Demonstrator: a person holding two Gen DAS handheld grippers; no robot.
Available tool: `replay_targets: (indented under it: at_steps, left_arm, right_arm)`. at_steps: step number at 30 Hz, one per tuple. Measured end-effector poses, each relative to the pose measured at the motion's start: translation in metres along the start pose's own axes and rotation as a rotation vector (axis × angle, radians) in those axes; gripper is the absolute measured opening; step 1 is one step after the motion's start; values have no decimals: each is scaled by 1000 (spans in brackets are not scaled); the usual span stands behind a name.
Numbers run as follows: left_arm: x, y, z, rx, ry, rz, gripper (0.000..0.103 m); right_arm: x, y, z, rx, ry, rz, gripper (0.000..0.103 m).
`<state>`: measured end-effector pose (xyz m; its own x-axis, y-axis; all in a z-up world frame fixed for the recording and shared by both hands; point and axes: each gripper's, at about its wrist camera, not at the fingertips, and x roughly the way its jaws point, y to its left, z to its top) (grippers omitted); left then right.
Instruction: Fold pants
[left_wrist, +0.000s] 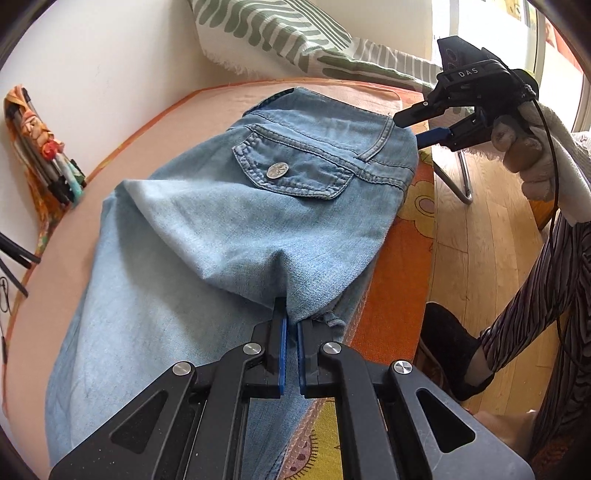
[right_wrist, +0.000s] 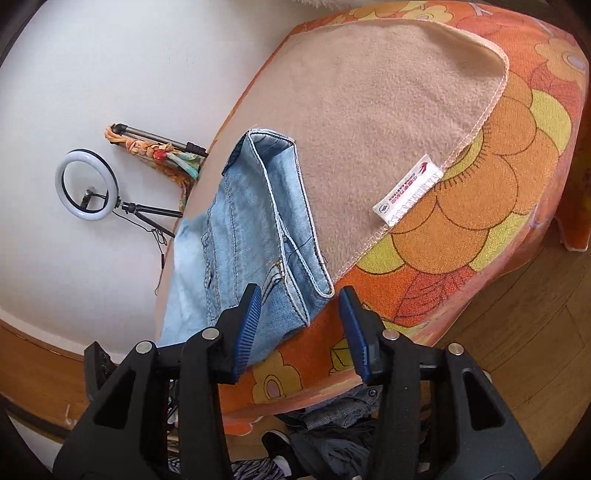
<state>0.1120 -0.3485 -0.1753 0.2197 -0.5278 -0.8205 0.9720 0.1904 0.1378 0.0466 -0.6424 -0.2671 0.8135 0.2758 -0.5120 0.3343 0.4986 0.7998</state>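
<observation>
1. At the far left of the left wrist view, a bundle of tripod legs wrapped in patterned cloth leans against the white wall.
2. In the right wrist view a ring light on a small tripod stands by the same wall.
3. The pants, light blue denim, lie on a tan blanket spread over a bed with an orange floral cover. The back pocket flap with its metal button faces up.
4. The left tool is clenched on a pinch of denim near the crotch seam; fabric puckers upward from between the blue pads.
5. A green striped pillow rests at the far end of the bed.
6. The right tool sits at the waistband corner, held by a gloved hand. Its jaws stand apart, released.
7. In the right wrist view the waistband corner lies between the right tool's pads, overhanging the bed's edge; neither pad presses on it.
8. A white label is sewn to the blanket's edge.
9. At the right, wooden floor and a striped trouser leg of the person show.
</observation>
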Motion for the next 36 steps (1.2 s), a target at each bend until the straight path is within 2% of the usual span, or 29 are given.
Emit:
replay_targets:
  at_steps: [6,11,13,16,20,21,22,23,25,26,28,30,32,34,36]
  left_arm:
    - [2,3,-1,-19,-3,-10,3]
    - [3,4,-1,-22,-3,-12,3]
    - [3,4,-1,-24,-3,-10,3]
    - [2,2,-2,-20,-4,-8,3]
    - [2,4,-4,-30,-7,-17,3]
    - [2,5,-4,-35,-8,-19,3]
    - [2,5,-4,-40,-8,-23,3]
    - [2,5,-3,-48,-5,-29,3]
    - [-5,5,-2,-75,9,-53,7]
    - [-14,8,-2,-105,-1,-84,13]
    - [-44,19,-7,-196,-73,-170,29]
    - [-81,34,-18,-257,-189,-203,45]
    - [-102,51,-34,-292,-230,-129,48]
    - [-109,68,-51,-306,-188,-8,48]
    - [-120,93,-76,-381,-160,53,48]
  right_arm:
    - [4,2,-5,30,-5,92,47]
    - [3,21,-7,0,-2,148,46]
    - [8,26,-9,-32,-5,97,47]
    - [13,32,-15,-90,-27,-40,47]
    - [18,37,-24,-119,-74,-60,50]
    - [21,39,-24,-121,-73,-53,47]
    - [24,40,-23,-113,-67,-49,38]
    - [28,43,-21,-107,-62,-48,23]
    - [28,49,-19,-103,-88,-38,19]
    - [25,56,-17,-120,-101,-35,16]
    - [12,75,-11,-191,-144,-74,14]
    - [-1,91,-2,-225,-177,-81,13]
    - [-10,108,10,-265,-200,-112,12]
    - [-17,134,24,-334,-219,-167,11]
    - [-29,158,32,-432,-248,-206,10]
